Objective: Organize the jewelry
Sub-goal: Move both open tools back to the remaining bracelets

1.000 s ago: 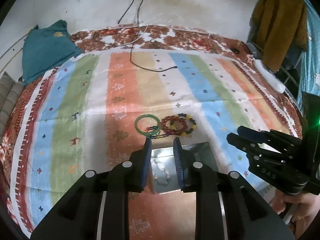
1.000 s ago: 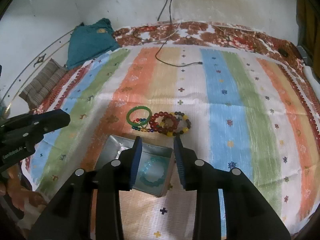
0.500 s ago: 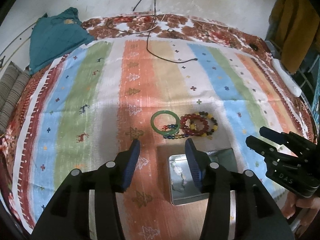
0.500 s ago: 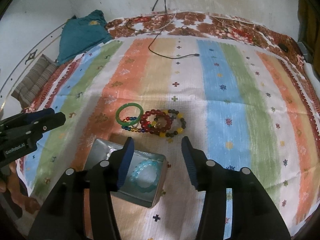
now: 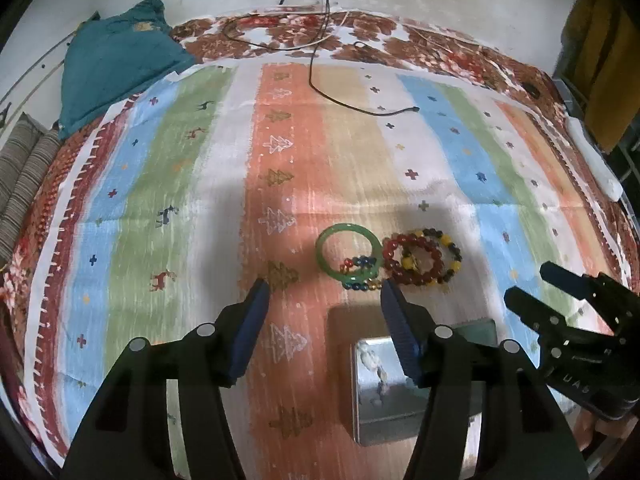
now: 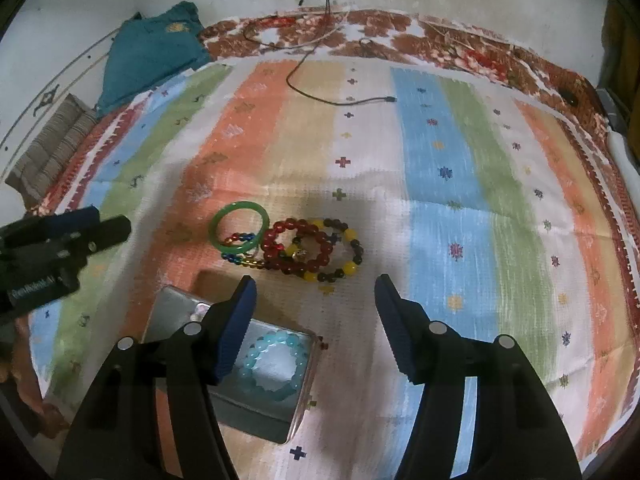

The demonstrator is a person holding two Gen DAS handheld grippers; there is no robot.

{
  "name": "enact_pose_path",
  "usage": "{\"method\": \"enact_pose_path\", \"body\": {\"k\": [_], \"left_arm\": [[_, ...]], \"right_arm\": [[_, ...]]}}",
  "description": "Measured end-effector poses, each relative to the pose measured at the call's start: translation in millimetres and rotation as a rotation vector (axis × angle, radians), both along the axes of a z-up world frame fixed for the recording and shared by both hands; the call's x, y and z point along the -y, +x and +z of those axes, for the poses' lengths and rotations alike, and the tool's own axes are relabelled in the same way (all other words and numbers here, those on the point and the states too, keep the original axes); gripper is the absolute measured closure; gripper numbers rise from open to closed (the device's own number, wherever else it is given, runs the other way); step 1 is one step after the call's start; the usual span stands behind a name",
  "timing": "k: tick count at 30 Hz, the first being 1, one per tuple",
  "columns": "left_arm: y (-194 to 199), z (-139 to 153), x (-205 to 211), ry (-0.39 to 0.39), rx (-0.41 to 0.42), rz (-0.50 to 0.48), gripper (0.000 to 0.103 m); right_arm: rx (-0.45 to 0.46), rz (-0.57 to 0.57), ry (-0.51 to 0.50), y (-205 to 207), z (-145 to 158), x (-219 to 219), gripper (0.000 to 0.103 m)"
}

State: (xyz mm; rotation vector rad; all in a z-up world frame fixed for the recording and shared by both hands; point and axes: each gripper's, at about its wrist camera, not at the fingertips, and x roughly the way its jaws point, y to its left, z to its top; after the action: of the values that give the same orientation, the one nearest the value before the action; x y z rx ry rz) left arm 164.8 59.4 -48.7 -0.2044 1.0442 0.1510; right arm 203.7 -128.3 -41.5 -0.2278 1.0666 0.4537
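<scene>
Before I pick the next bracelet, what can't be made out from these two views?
- Metal tin: right wrist view, near-left interior behind the right gripper finger.
- Whitish item in tin: left wrist view, blurred by glare, partly behind the left gripper finger.
- Dark bead bracelet: strands overlap, count unclear.

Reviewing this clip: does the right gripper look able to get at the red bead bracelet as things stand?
Probably yes. The right gripper is open and empty, with the red bead bracelet just ahead of it on the striped cloth. Nothing lies between, though other bracelets overlap it.
</scene>
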Motion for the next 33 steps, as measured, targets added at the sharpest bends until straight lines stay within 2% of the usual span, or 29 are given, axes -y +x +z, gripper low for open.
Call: {"method": "enact_pose_path", "body": {"k": [15,33], "left_arm": [[30.4,-26.4,0.0,0.050,-0.072,-0.016,0.043],[63.0,-60.8,-10.6,0.080,-0.142,-0.036,0.043]], "right_arm": [[-0.043,-0.012,-0.043,26.7,-21.1,-7.9,0.037],[-0.140,-0.006,-0.073,52.5,-59.6,-20.4,0.037]]}}
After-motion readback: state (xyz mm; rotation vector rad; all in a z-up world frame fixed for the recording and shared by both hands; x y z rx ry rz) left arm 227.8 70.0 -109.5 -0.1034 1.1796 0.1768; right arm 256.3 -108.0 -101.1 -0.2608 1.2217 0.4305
